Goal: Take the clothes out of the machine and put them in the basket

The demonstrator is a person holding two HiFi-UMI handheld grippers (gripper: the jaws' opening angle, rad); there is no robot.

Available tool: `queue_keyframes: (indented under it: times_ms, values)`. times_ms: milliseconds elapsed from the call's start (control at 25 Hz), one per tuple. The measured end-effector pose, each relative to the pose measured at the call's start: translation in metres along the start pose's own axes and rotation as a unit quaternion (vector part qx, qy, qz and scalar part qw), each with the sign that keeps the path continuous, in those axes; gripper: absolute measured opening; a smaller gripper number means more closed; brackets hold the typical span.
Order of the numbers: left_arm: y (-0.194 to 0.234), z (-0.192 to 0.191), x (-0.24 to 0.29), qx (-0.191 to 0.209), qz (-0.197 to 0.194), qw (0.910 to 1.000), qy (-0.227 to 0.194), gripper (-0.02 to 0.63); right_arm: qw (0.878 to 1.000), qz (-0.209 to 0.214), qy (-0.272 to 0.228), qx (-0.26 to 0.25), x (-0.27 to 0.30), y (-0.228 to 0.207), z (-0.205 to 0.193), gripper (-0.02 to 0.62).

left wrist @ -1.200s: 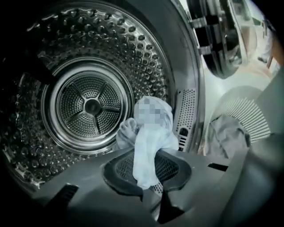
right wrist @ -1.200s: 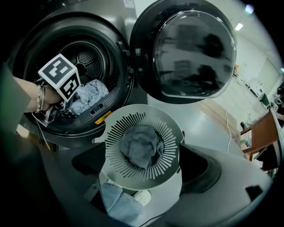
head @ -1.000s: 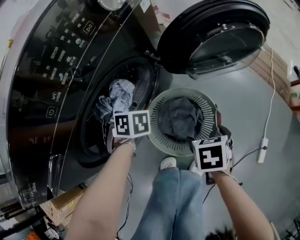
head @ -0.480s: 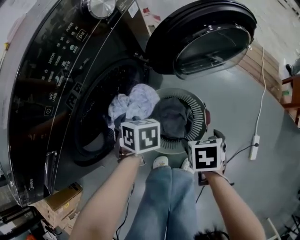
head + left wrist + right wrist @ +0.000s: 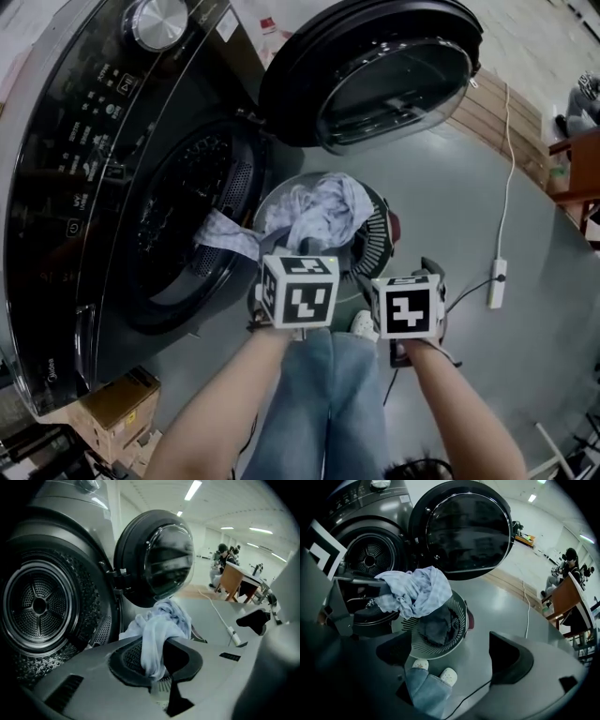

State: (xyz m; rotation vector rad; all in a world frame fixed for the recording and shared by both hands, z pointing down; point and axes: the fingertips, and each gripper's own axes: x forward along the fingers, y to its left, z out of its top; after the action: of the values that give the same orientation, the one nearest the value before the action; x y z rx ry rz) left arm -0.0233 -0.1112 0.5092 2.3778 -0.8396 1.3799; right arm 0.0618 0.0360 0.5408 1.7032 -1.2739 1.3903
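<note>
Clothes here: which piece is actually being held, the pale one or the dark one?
The pale blue cloth, pinched in the left hand-held gripper over the basket; the dark grey garment lies loose inside it.

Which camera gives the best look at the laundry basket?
The right gripper view: the basket shows its slatted rim and dark clothes inside. The head view has it mostly covered by the pale garment. The left gripper view hardly shows it.

The smooth grey floor (image 5: 450,206) carries the dark front-loading washing machine (image 5: 75,216). Just beside its opening stands the round pale slatted plastic basket (image 5: 377,239). My white clogs (image 5: 446,673) stand near the basket. A white power strip (image 5: 496,283) lies well apart, to my right.
</note>
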Motion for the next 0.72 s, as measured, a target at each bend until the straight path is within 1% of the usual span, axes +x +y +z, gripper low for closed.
queue_keyframes:
  times_ms: [200, 280, 320, 360, 400, 440, 560, 640, 720]
  values:
    - [-0.009, -0.004, 0.006, 0.002, -0.015, 0.9999, 0.007, 0.058, 1.000, -0.003, -0.003, 0.016, -0.001, -0.012, -0.006, 0.517]
    - [-0.010, -0.013, 0.015, 0.010, -0.014, 0.9996, 0.024, 0.060, 1.000, -0.005, 0.001, 0.022, 0.002, -0.015, -0.011, 0.517]
    - [-0.009, -0.021, 0.021, 0.015, -0.006, 0.9991, 0.039, 0.078, 1.000, -0.005, 0.002, 0.024, 0.003, -0.016, -0.013, 0.517]
    - [-0.007, -0.028, 0.027, 0.018, 0.004, 0.9983, 0.055, 0.189, 1.000, -0.004, 0.002, 0.025, 0.004, -0.016, -0.014, 0.517]
    - [-0.005, -0.036, 0.031, 0.016, 0.010, 0.9976, 0.067, 0.325, 1.000, -0.004, 0.001, 0.024, 0.005, -0.016, -0.015, 0.517]
    - [-0.003, -0.041, 0.033, 0.009, 0.011, 0.9973, 0.072, 0.360, 1.000, -0.002, 0.001, 0.023, 0.006, -0.016, -0.016, 0.517]
    - [-0.001, -0.051, 0.035, -0.013, 0.002, 0.9971, 0.075, 0.387, 1.000, 0.004, 0.011, 0.028, 0.012, -0.014, -0.026, 0.517]
    - [0.001, -0.056, 0.035, -0.012, 0.001, 0.9967, 0.080, 0.394, 1.000, -0.010, 0.013, 0.017, 0.012, -0.018, -0.027, 0.517]
    - [0.006, -0.059, 0.036, -0.011, 0.006, 0.9967, 0.081, 0.394, 1.000, -0.012, 0.012, 0.012, 0.013, -0.018, -0.026, 0.517]
